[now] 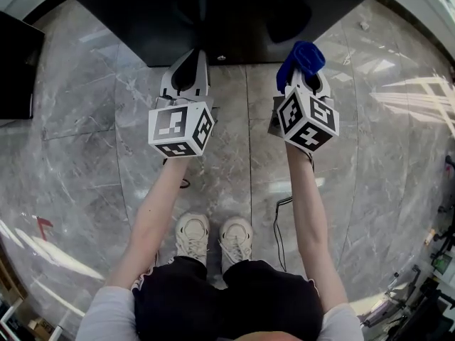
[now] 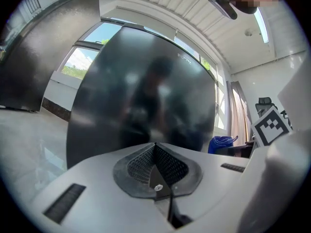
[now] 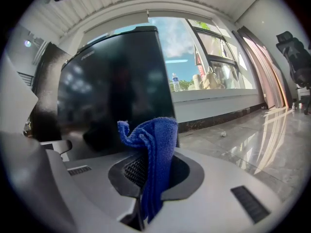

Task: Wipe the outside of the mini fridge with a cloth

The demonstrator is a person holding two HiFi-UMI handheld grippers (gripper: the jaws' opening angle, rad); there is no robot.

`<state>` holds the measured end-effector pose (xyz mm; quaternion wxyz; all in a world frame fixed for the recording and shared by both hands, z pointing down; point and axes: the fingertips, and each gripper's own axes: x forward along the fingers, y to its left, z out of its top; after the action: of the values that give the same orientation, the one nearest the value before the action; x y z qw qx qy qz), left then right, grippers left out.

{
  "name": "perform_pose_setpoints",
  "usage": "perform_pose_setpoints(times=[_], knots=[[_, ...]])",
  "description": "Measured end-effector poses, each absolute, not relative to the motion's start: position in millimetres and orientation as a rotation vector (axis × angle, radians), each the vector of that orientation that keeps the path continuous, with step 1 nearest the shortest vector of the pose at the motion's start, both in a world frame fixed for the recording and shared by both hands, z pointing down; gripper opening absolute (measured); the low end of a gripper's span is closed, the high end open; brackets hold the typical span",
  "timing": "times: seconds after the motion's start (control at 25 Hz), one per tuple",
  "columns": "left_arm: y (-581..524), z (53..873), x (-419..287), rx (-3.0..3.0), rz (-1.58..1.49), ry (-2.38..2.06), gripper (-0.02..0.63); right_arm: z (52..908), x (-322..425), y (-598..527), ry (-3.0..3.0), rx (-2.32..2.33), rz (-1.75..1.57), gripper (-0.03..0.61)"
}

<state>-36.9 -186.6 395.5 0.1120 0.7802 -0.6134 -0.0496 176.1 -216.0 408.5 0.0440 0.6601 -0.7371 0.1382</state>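
right gripper (image 1: pixel 306 77) clamped on blue cloth (image 1: pixel 301 55), mini fridge (image 1: pixel 213 20) straight ahead, near; left gripper (image 1: pixel 190 64) jaws together, empty, just as near

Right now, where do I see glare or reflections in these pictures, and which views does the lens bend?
Head view: bright streaks of light lie on the glossy floor. Left gripper view: the mini fridge mirrors a blurred figure; edges curve strongly, corners go black. Right gripper view: same fisheye curving; the blue cloth is sharp, the floor at right shines.
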Motion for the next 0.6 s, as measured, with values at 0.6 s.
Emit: perform_pose_setpoints(times=[0.6], knots=[[-136.9,412.4,-210.7,2.012,-0.156,-2.12,0.005,440.9,-75.3,-176.3,-2.589,1.539,0.448,0.052]])
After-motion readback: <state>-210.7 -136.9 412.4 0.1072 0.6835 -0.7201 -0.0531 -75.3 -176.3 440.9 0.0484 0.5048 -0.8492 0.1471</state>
